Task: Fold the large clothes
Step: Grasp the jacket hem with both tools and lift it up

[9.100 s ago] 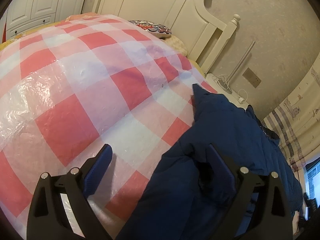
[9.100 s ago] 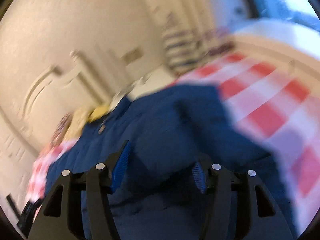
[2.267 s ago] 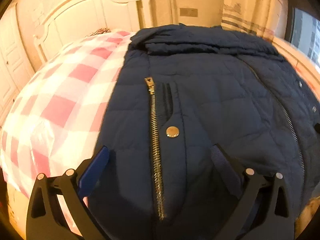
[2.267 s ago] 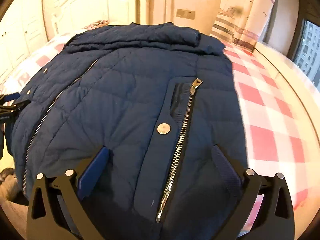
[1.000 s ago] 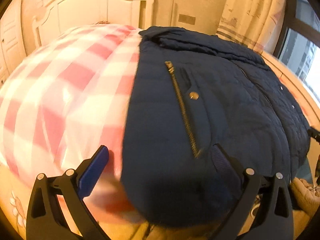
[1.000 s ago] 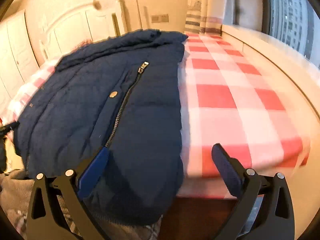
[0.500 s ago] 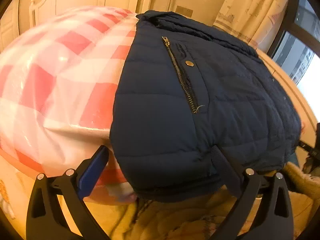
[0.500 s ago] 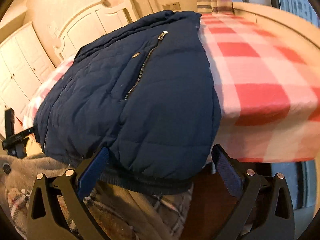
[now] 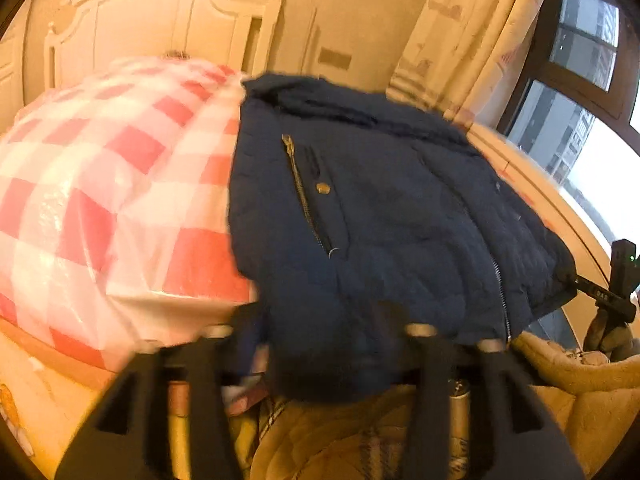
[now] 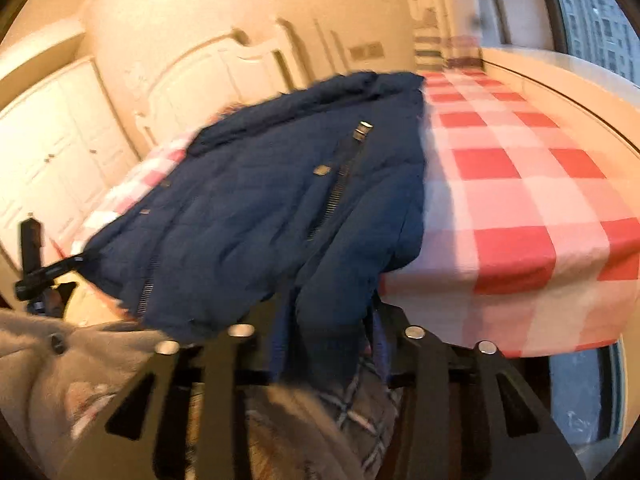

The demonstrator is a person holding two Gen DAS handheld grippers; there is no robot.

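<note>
Both tongs, left [image 9: 320, 340] and right [image 10: 326, 332], have just closed onto the jacket [image 9: 380, 208] hem overhanging the bed [image 10: 520, 200].

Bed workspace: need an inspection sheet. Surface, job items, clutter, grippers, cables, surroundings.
Surface: bed under a red-and-white checked cover, glossy like plastic film.
Job's things: navy quilted jacket lies front up, collar toward the headboard, hem hanging over the near edge of the bed; pocket zipper and snap show.
Clutter: nothing seen on the bed beside the jacket.
Grippers: left gripper and right gripper have just been closing, each with a hem corner between its jaws; blur hides whether the pads press yet.
Cables: nothing seen.
Surroundings: white headboard, wall plate, curtain, window, white wardrobe doors.
</note>
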